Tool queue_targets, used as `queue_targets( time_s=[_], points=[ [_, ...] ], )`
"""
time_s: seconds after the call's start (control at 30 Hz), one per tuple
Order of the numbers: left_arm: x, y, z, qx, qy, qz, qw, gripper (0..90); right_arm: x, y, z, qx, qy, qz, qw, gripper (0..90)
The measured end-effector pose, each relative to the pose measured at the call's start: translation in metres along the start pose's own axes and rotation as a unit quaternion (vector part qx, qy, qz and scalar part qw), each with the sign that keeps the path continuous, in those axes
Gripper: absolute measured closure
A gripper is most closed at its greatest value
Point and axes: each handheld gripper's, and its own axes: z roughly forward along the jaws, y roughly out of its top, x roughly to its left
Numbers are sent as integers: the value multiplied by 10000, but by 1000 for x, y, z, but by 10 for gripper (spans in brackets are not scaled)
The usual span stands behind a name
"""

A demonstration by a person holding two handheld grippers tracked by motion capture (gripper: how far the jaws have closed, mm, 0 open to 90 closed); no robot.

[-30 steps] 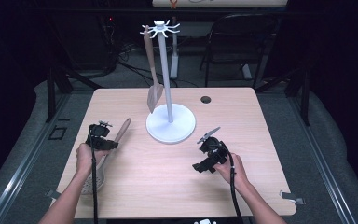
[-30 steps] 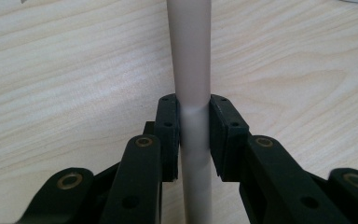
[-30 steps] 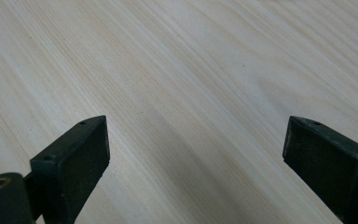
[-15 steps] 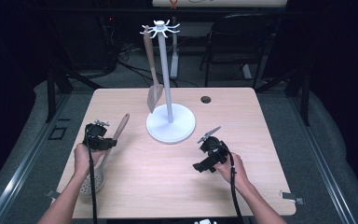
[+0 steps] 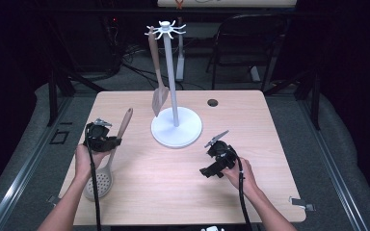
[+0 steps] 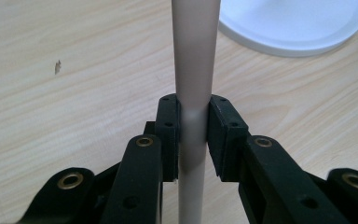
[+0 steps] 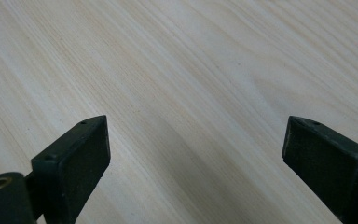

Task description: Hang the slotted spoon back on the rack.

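Note:
A slotted spoon (image 5: 107,168) with a wooden handle (image 5: 124,123) and a grey perforated bowl is at the table's left side. My left gripper (image 5: 112,143) is shut on its handle, and in the left gripper view the two pads (image 6: 168,126) press on the pale handle (image 6: 195,70) from both sides. The spoon tilts, handle end raised toward the white stand (image 5: 176,126). A spatula (image 5: 157,77) hangs from the stand's top hooks. My right gripper (image 5: 211,171) rests at the right of the table, its jaws wide open over bare wood (image 7: 191,93).
The stand's round white base (image 6: 298,23) lies just beyond the handle in the left gripper view. A small dark round cap (image 5: 213,102) sits near the far edge. A chair (image 5: 241,43) and cables lie behind the table (image 5: 250,125).
My left hand has risen a little with the spoon, lifting the handle end. The right hand has stayed put.

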Motion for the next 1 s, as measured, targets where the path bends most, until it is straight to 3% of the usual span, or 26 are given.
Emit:
queue_targets(
  time_s=[0.3,0.4,0.53,0.63,1.0],
  points=[
    [-9,8,-7,-238,18,200,9995,754,-1,1,-2,-36,19,55,10000,73],
    [-11,12,-13,-435,-11,182,9989,754,-3,1,-4,-55,29,58,10000,73],
    [-11,16,-24,-721,-43,173,9972,754,-8,-1,-9,-123,-8,124,9998,74],
    [-15,17,-29,-852,-30,231,9961,755,-12,-2,-12,-294,53,345,9990,76],
    [-23,25,-47,-1210,-94,404,9918,755,-11,1,-4,-128,49,210,9997,75]
  ],
)
